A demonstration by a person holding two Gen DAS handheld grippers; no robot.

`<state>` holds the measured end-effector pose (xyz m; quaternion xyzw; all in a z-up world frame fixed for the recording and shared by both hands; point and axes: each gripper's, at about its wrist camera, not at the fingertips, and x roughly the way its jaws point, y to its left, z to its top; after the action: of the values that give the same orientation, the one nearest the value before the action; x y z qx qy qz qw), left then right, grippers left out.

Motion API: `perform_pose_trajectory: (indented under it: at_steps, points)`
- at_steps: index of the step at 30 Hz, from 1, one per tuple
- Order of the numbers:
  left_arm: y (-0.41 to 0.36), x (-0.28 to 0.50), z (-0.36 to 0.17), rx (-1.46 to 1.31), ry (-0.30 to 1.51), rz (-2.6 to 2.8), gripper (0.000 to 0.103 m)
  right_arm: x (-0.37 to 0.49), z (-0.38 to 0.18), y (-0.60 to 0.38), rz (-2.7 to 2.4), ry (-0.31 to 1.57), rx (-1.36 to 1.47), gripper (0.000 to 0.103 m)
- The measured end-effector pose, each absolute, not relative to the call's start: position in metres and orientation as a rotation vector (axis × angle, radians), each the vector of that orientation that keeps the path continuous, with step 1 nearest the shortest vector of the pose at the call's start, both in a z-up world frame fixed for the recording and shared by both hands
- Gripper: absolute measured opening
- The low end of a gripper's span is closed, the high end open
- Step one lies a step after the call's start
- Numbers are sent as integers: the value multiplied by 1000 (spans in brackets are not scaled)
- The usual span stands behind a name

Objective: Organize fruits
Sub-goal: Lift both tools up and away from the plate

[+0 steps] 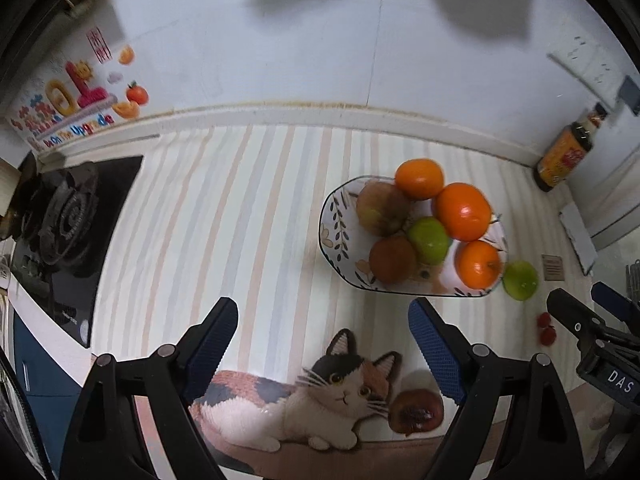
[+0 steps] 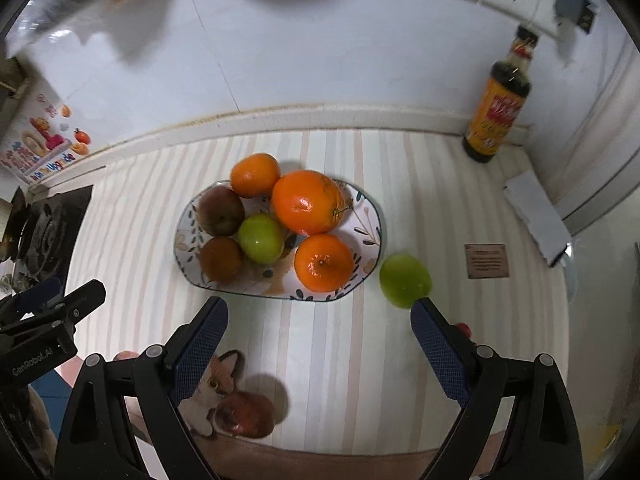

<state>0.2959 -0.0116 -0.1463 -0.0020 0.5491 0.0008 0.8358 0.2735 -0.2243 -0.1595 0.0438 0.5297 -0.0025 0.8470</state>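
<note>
Both grippers stand wide open and hold nothing: the left gripper point(image 1: 323, 344) hangs over the cat-shaped mat point(image 1: 288, 404), the right gripper point(image 2: 320, 344) over the striped counter cloth point(image 2: 344, 360). The oval patterned plate point(image 2: 370, 216) near the counter's back edge already carries six fruits. A green apple point(image 2: 405, 280) beside its right rim, a dark red fruit point(image 2: 246, 416) at the front edge, and small red fruits point(image 1: 546, 328) remain outside, I judge.

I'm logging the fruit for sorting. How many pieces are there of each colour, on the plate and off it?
Orange: 3, all on the plate, e.g. the largest orange
Green: 2, green fruit on the plate, green fruit beside the plate
Reddish-brown: 3, two on the plate, e.g., one near the table's front edge
Small red: 2
Total: 10
</note>
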Motion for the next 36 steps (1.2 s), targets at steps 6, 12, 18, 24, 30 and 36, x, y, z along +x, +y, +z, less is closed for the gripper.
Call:
perform_pose_trajectory:
  at_steps: [6,12,18,24,30,36]
  points:
    - [-14,258,-111,14,1088,-20,87,235,-131,-223,-15,1063,102,95]
    - [-14,228,-84,17,1027,-34,87,195,-100,-222,-34,996,110,95]
    - [-14,209,-68,10,997,-58,87,166,-71,-222,-37,938,124,95]
    - [-18,195,-60,15,981,-73,87,151,-61,-224,-36,924,145,95]
    - [-24,191,-61,10,992,-82,87,151,-62,-230,-29,930,169,95]
    - [-35,208,-80,32,1056,-96,92,166,-83,-250,-36,983,229,95]
